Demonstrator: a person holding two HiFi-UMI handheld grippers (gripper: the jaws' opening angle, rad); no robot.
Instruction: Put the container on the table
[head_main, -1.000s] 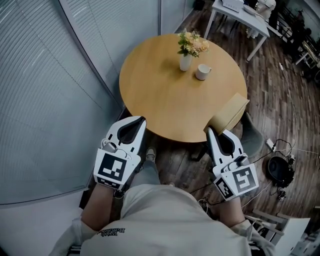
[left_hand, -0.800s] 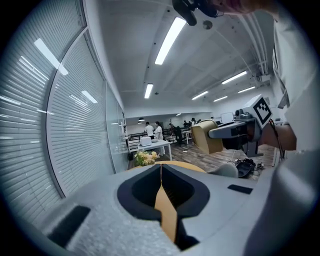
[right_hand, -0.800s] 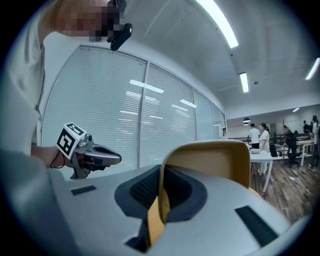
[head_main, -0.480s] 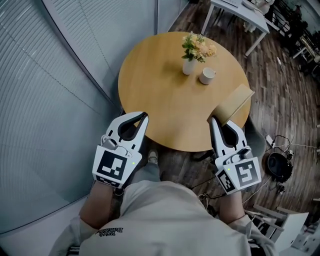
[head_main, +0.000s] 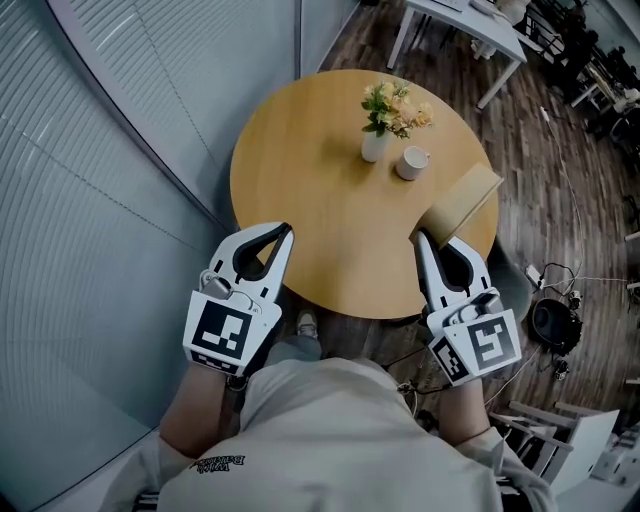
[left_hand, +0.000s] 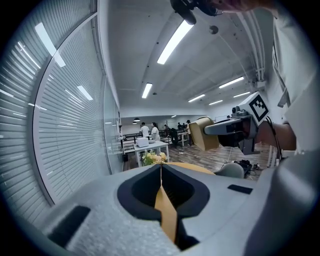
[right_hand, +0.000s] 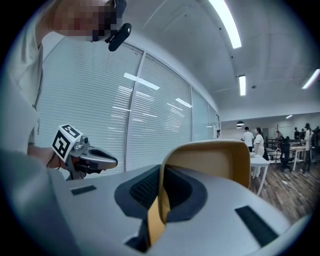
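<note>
We find the right gripper (head_main: 421, 240) still clamped on the container (head_main: 463, 197), which sits just ahead of it over the table (head_main: 300, 190) rim. The left gripper (head_main: 284, 232) remains closed and empty, its position unchanged.

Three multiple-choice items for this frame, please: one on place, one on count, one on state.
1. Where is the tan boxy container? A in the right tongs; B on the floor; C under the table.
2. How many things stand on the round wooden table? A one; B two; C four.
3. The left tongs are: A wide open; B shut, empty; C shut on a spoon.
Answers: A, its rim is pinched between the jaws; B, the white flower vase and white mug; B, the jaws meet on nothing.
</note>
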